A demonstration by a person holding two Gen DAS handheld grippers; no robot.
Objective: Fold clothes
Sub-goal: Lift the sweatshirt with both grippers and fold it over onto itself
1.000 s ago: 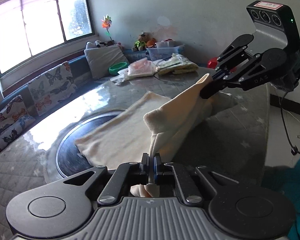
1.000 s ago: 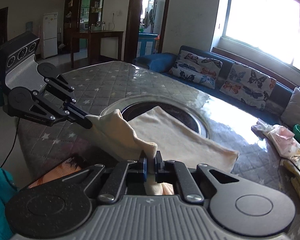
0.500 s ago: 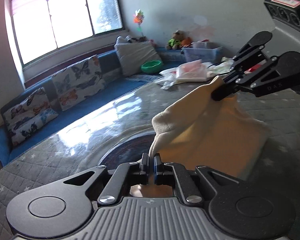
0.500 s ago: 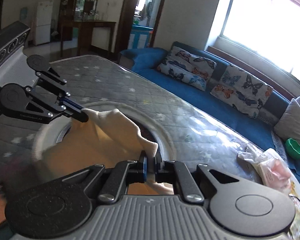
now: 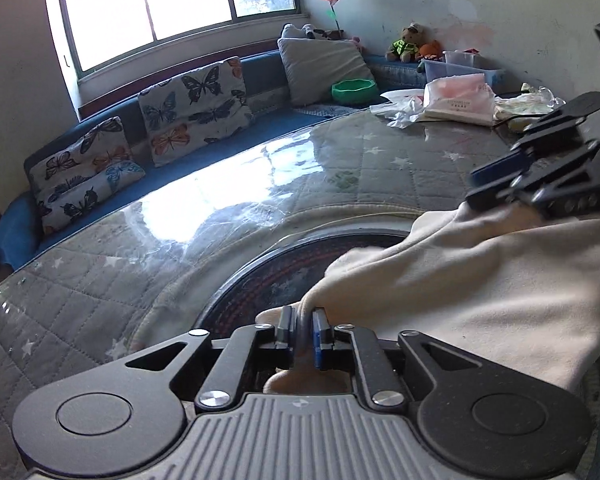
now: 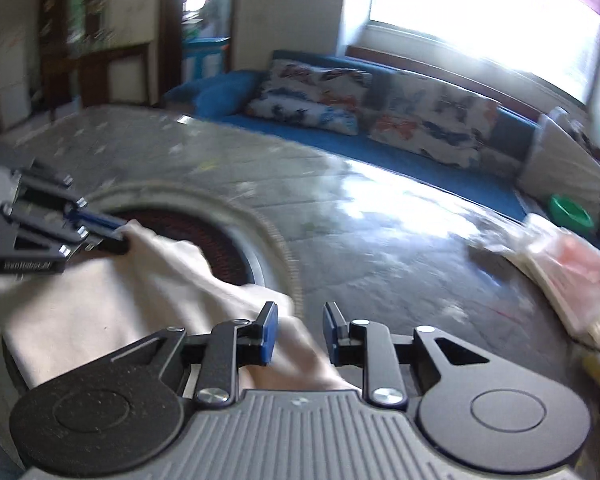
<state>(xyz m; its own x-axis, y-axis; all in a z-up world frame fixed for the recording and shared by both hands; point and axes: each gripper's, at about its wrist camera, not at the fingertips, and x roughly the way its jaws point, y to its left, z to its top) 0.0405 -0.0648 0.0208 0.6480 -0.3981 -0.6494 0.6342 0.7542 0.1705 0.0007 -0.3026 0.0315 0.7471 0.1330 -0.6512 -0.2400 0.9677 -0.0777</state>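
A cream cloth (image 5: 472, 292) lies folded over on the quilted table, partly over the dark round inset (image 5: 284, 276). My left gripper (image 5: 302, 320) is nearly shut on the cloth's near corner, low by the table. It also shows in the right wrist view (image 6: 116, 236), pinching the cloth's (image 6: 112, 304) far corner. My right gripper (image 6: 298, 320) is open, with the cloth's edge lying loose under and between its fingers. In the left wrist view the right gripper (image 5: 480, 188) hangs just above the cloth's far edge, jaws apart.
Plastic bags and packets (image 5: 456, 100) lie at the table's far end, also in the right wrist view (image 6: 560, 264). A blue sofa with butterfly cushions (image 5: 192, 100) runs along the window. A green bowl (image 5: 354, 90) sits on the sofa.
Both grippers carried the cloth's lifted edge across and down onto the table, folding it over. The right gripper has opened and let go of its corner; the left still pinches its corner.
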